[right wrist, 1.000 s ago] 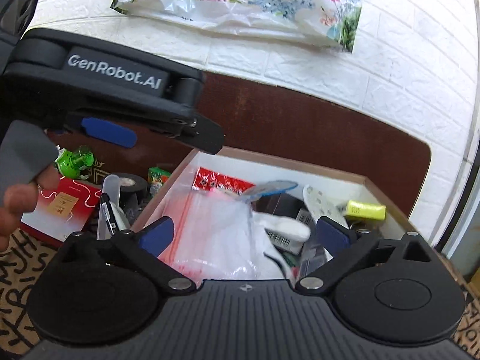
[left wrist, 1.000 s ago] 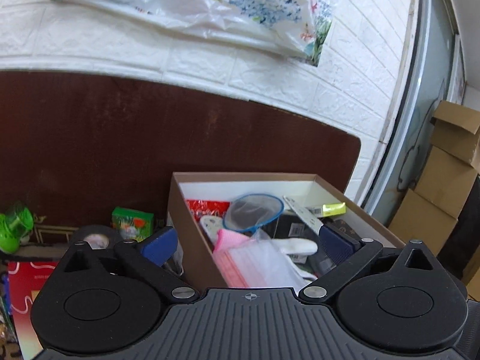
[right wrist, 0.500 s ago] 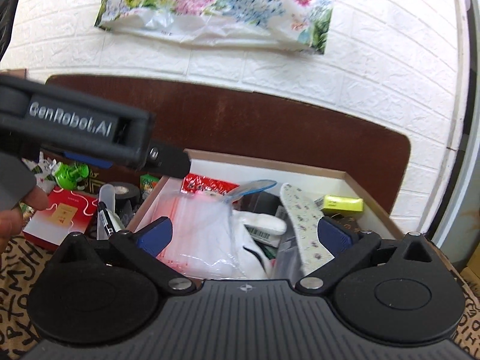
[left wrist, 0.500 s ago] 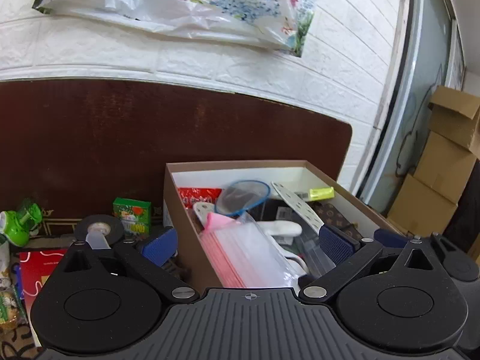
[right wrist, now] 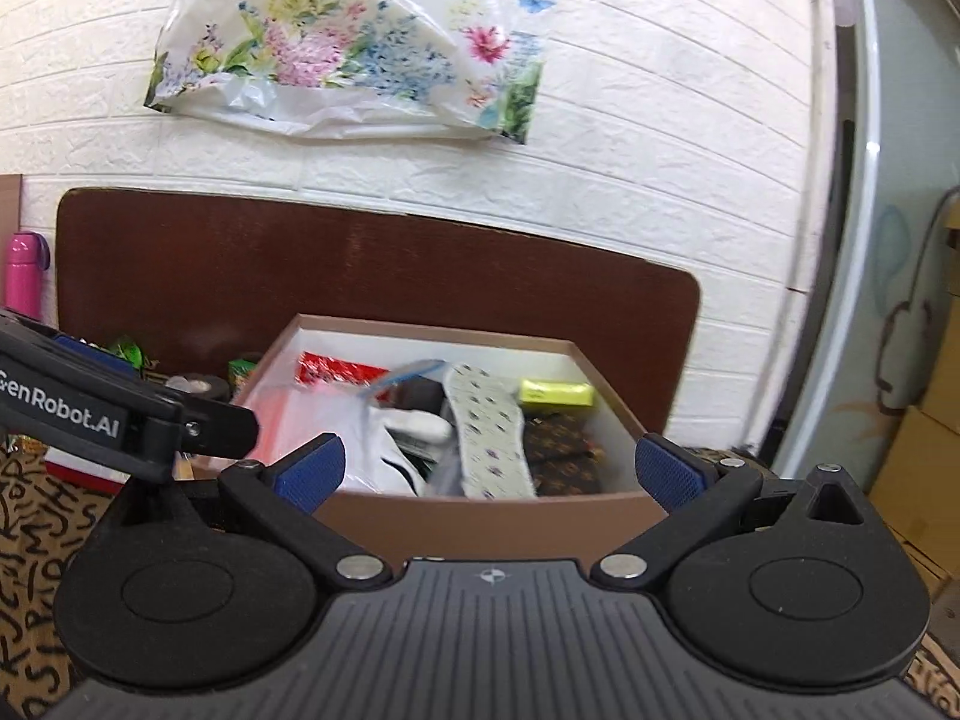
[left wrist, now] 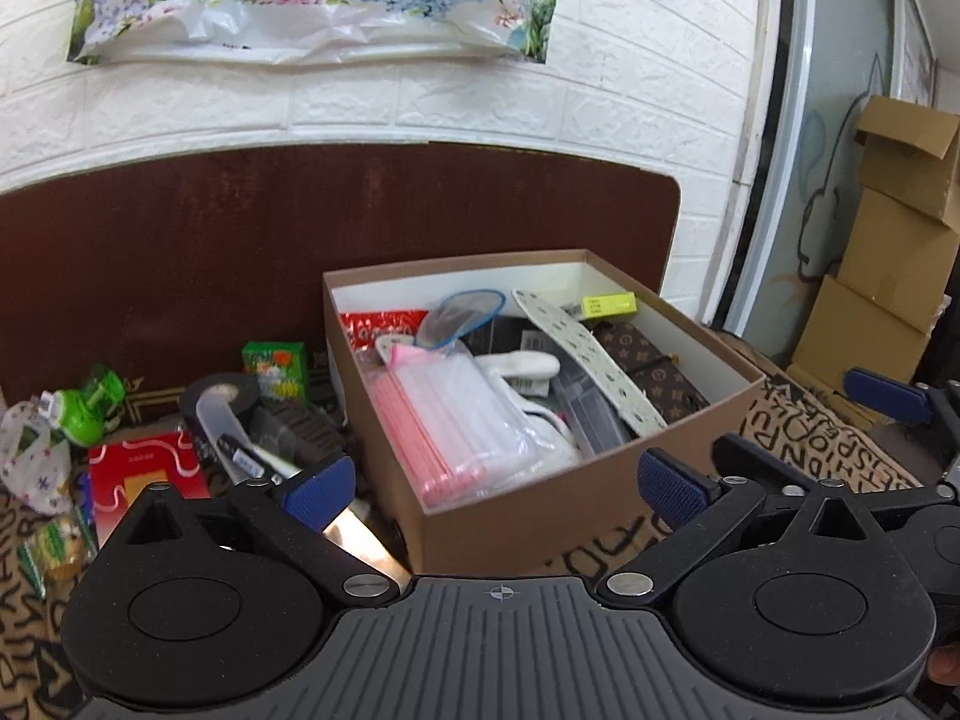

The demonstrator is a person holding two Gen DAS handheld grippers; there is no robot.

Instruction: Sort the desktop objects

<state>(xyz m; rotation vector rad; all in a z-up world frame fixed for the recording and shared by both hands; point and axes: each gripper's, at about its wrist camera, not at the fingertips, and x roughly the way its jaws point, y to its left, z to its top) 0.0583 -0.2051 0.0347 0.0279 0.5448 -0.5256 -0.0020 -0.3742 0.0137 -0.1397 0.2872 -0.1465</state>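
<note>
An open brown cardboard box (left wrist: pixel 528 516) stands on the patterned desk cloth; it also shows in the right wrist view (right wrist: pixel 480 516). It holds a pink-edged clear zip bag (left wrist: pixel 456 414), a white patterned insole (left wrist: pixel 588 354), a yellow pack (left wrist: pixel 609 304) and a red packet (left wrist: pixel 378 324). My left gripper (left wrist: pixel 498 486) is open and empty, in front of the box's near corner. My right gripper (right wrist: pixel 489 471) is open and empty before the box's near wall. The left gripper's body (right wrist: pixel 108 420) shows at the left of the right wrist view.
Left of the box lie a black tape roll (left wrist: pixel 219 396), a green carton (left wrist: pixel 276 366), a green toy (left wrist: pixel 90 408), a red booklet (left wrist: pixel 144 474) and a pen. A brown board (left wrist: pixel 180 276) leans on the brick wall. Cardboard boxes (left wrist: pixel 888 240) stack at right. A pink bottle (right wrist: pixel 24 276) stands far left.
Both grippers have pulled back and away from the box, which now looks smaller and farther. The zip bag stays in the box. Both stay open.
</note>
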